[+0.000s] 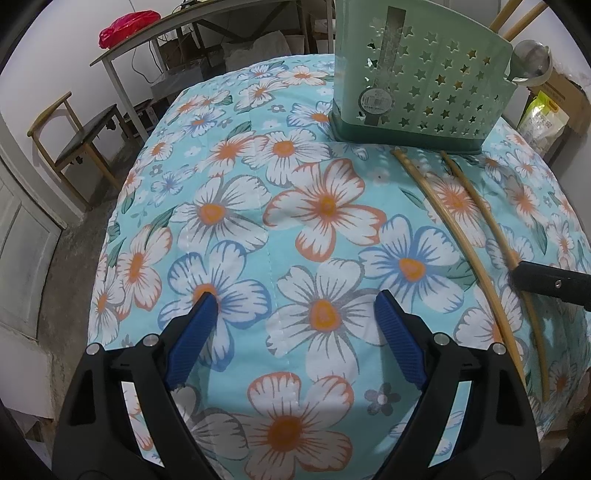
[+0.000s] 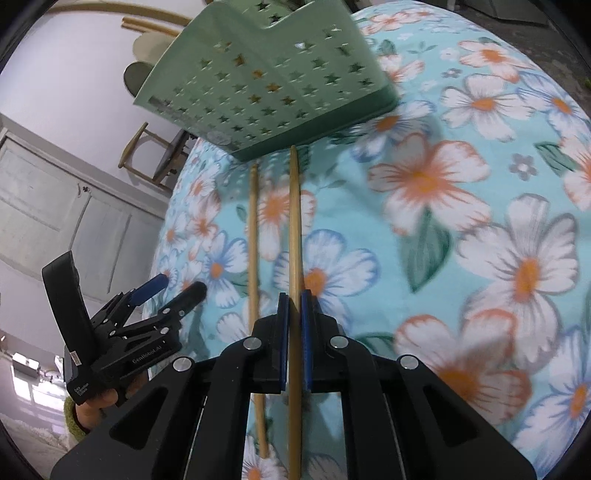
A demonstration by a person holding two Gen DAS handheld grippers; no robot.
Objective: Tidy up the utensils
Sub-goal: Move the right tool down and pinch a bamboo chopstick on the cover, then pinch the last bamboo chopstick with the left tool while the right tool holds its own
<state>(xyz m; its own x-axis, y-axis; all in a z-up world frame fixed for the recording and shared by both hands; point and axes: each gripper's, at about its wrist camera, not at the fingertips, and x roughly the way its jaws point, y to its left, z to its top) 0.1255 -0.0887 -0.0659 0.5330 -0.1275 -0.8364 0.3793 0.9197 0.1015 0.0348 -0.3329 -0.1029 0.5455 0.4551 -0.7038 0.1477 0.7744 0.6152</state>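
Lying side by side on the flower-printed light-blue cloth that covers the surface are two long, thin, tan wooden chopsticks. Their far tips come close to the dark-green base of the pale-green plastic utensil holder with star-shaped cut-outs, which stands upright at the far end of the cloth.

The right-hand chopstick runs straight between the blue pads of the right hand-held gripper, whose jaws are closed tight on it, gripping it partway along its length. The left-hand chopstick lies free on the cloth just beside it, roughly parallel and not touching.

In the left wrist view the same pair shows as two curved tan sticks at the right, with a black finger of the right hand-held gripper reaching in over the outer one.

The left hand-held gripper hovers over the middle of the cloth with its jaws spread wide and nothing between its blue ribbed pads. From the right wrist view it sits well to the left of the chopsticks, with a hand in a fuzzy green cuff on its grip.

More tan sticks and a shiny metal ladle rise behind the holder. Beyond the surface stand a wooden chair with a dark seat and a grey desk carrying a red bag.
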